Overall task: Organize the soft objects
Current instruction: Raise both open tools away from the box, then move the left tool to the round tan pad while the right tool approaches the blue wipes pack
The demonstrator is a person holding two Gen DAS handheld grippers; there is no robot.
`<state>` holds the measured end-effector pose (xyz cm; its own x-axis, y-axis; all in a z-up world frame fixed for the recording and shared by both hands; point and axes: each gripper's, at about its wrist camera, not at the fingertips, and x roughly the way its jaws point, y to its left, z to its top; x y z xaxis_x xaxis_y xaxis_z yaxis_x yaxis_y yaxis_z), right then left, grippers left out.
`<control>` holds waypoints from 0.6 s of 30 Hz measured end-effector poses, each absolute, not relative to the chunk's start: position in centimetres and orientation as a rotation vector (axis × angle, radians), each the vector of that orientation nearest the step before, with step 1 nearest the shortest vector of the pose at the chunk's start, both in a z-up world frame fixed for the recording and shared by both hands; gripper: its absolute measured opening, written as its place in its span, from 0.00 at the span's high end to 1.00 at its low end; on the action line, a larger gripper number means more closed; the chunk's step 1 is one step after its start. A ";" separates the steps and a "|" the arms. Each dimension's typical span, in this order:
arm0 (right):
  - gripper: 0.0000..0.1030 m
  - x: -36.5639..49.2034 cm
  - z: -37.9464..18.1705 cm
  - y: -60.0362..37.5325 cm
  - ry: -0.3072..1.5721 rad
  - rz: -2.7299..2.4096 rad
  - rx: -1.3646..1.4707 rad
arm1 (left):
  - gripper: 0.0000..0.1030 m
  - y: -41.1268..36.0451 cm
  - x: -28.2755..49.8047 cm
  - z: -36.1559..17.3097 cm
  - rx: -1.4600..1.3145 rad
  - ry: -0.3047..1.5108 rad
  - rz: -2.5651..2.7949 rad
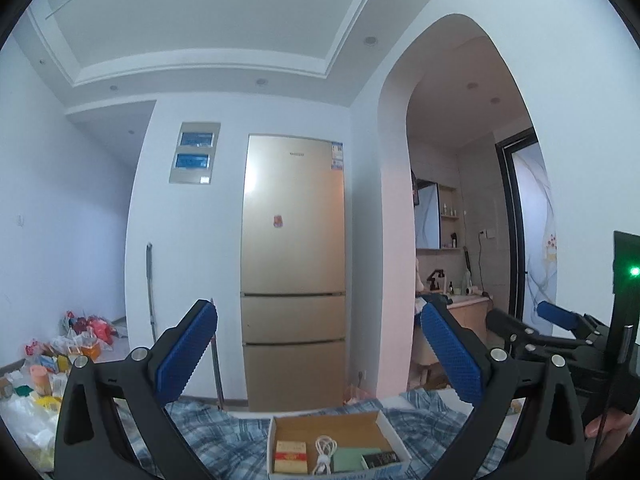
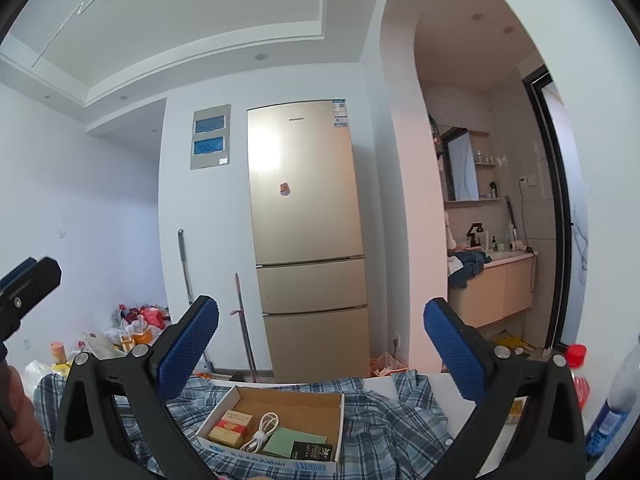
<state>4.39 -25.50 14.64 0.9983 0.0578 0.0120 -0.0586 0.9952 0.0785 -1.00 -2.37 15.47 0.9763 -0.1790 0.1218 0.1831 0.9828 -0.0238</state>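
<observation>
Because the box [image 2: 276, 428] sits on the plaid shirt [image 2: 384, 420], tugging the cloth could tip it and spill its cable [image 2: 262, 432]. Both claws, left gripper [image 1: 320, 356] and right gripper [image 2: 320, 352], hover spread wide and empty above the shirt.

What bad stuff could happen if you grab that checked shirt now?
1. The box sits on the shirt, so pulling the shirt could tip it and spill the cable and packets.
2. The bottle stands beside the right gripper; a swing might knock it over.
3. Both grippers, left too, are open and held high, so they may grab the box edge instead.
</observation>
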 end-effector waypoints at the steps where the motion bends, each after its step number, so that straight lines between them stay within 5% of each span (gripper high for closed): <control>1: 0.00 4.1 14.4 -25.6 -0.013 0.057 0.078 | 0.00 -2.3 -1.0 15.2 -0.038 -0.111 -0.185; 18: 0.00 5.6 6.9 -25.3 0.056 -0.010 0.024 | 0.00 -3.7 4.2 7.1 -0.086 0.100 -0.277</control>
